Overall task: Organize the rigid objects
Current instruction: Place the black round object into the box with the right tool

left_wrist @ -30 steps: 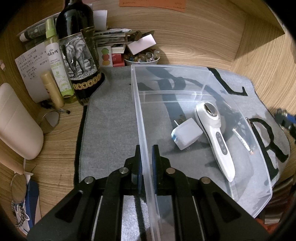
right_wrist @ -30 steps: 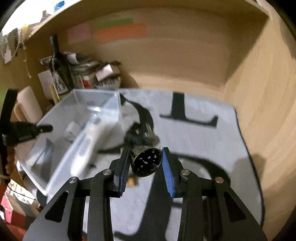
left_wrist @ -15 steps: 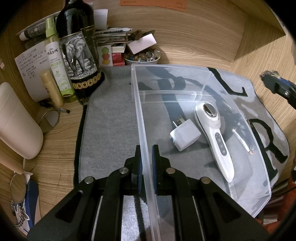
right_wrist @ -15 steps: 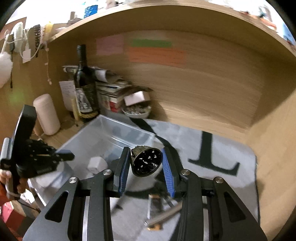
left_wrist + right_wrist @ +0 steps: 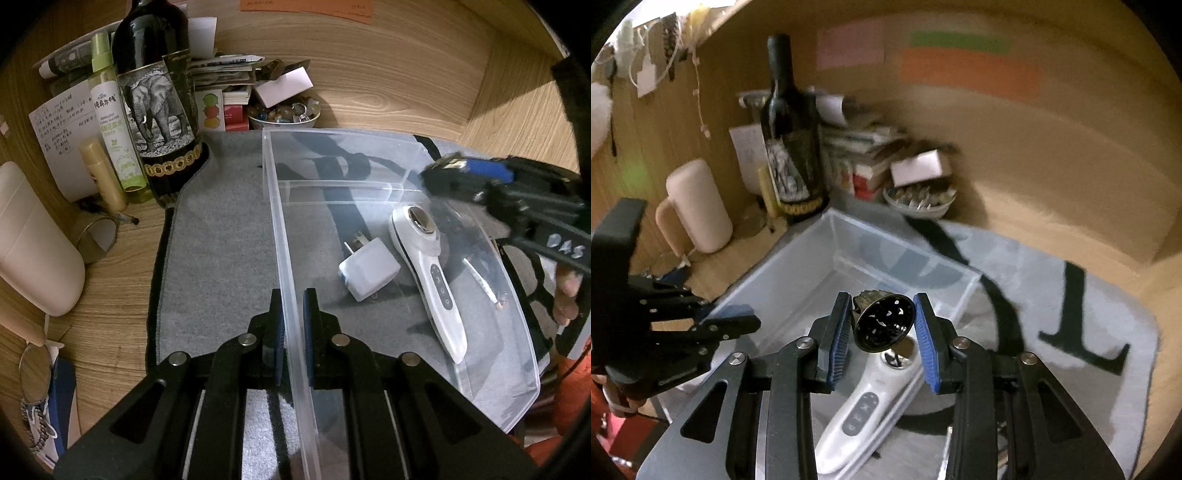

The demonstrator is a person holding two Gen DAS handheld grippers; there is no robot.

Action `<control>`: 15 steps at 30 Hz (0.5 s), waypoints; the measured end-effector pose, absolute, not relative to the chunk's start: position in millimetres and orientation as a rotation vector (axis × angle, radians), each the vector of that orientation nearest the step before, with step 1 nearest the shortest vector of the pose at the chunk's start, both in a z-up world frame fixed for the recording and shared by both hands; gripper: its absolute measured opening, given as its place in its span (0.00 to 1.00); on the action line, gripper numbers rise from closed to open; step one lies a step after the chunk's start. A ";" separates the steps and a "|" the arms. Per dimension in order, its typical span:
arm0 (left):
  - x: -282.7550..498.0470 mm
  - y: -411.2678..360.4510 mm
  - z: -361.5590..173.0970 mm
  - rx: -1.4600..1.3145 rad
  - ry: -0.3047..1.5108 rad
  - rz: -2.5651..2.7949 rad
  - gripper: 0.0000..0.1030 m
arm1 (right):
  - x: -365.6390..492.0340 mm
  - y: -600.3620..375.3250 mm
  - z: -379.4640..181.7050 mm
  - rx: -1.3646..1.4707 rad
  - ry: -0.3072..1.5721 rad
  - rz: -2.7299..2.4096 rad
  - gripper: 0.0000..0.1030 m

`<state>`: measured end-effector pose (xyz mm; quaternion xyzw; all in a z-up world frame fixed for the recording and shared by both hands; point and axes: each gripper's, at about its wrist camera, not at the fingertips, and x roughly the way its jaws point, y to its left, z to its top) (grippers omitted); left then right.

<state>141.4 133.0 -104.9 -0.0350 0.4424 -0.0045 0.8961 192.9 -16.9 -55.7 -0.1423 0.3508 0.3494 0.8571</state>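
My left gripper (image 5: 291, 314) is clamped on the near-left wall of the clear plastic bin (image 5: 284, 236), one finger outside, one inside, wall pinched between the blue pads. The bin sits on a grey felt mat (image 5: 221, 236) with black letters, on a wooden desk (image 5: 110, 266).

Inside the bin: a white charger plug (image 5: 369, 273) lying flat, prongs pointing away from me, and just right of it a white handheld device (image 5: 428, 273) with a round metal head and a button strip, lying lengthwise on the bin floor. A thin stick-like item (image 5: 484, 288) lies near the right wall; can't tell if it's inside or under the bin.

My right gripper (image 5: 882, 328) is grasping a small dark round metal piece (image 5: 882, 326) with a perforated face, held between the blue pads, up in the air over the bin, above the head of the white device. In the left view, the same gripper shows over the bin's far-right corner.

Off the mat at back left: a wine bottle (image 5: 155, 103) with an elephant label, a green spray bottle (image 5: 114, 125), a small bowl of beads (image 5: 284, 112), stacked papers, and a cream cylinder (image 5: 33, 243).
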 end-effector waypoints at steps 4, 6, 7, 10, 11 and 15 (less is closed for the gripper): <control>141.5 133.0 -104.9 -0.072 0.917 -0.009 0.08 | 198.3 -6.6 -67.8 -0.334 0.792 0.754 0.30; 141.3 132.1 -105.3 -0.071 0.917 -0.009 0.08 | 199.8 -1.9 -72.9 -0.353 0.809 0.763 0.30; 141.3 132.8 -105.3 -0.072 0.917 -0.009 0.08 | 199.9 0.4 -74.8 -0.365 0.813 0.765 0.30; 141.3 132.8 -105.3 -0.074 0.917 -0.009 0.08 | 198.9 5.4 -78.7 -0.394 0.822 0.774 0.31; 141.3 132.7 -105.3 -0.074 0.917 -0.009 0.08 | 198.7 6.6 -79.6 -0.399 0.824 0.775 0.30; 141.1 131.3 -105.4 -0.071 0.918 -0.010 0.08 | 197.8 9.4 -79.9 -0.408 0.841 0.781 0.38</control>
